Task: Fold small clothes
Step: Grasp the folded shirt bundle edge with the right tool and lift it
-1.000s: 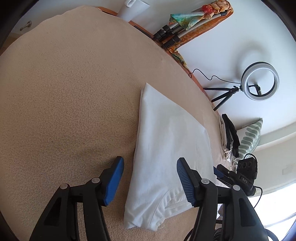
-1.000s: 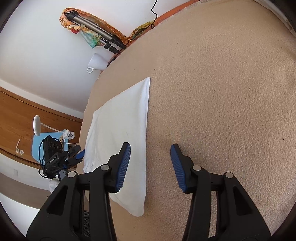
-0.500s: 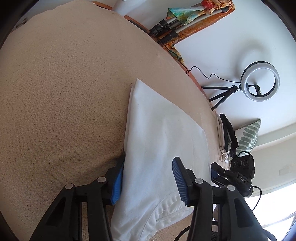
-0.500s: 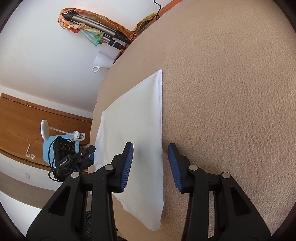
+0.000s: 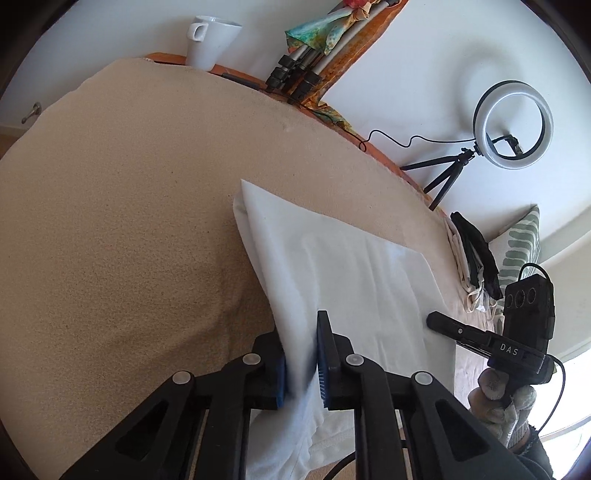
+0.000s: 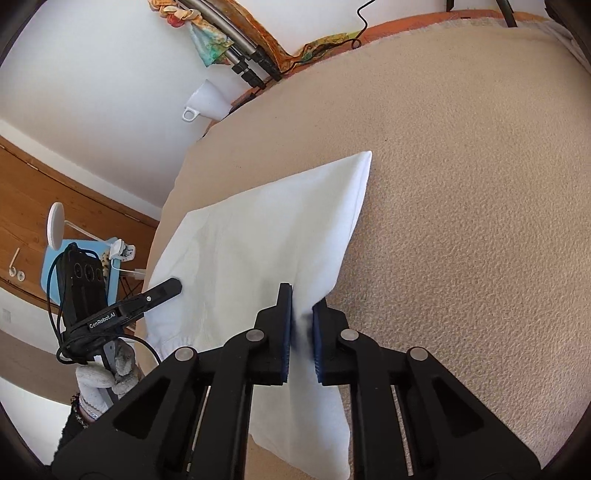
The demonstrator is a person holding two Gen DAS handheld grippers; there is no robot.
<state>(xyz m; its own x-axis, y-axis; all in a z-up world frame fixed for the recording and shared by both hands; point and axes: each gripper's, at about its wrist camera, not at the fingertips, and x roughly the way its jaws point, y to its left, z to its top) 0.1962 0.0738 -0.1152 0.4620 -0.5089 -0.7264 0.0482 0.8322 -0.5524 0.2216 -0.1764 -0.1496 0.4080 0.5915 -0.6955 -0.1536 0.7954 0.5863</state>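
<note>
Both grippers are black plastic frames with silver rivets and ribbed blue pads (image 5: 322, 354). Seen beside the white garment (image 6: 258, 236), the left gripper (image 6: 176, 286) reads "GenRobot.AI" — a black cable loops off it — held in a speckled knit glove (image 6: 101, 378); the right gripper (image 5: 434, 318) reads "DAS".

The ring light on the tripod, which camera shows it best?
The left wrist view. There the ring light stands whole on its black tripod against the white wall, cable trailing left. The right wrist view shows only what look like its tripod legs cut off at the top edge.
</note>
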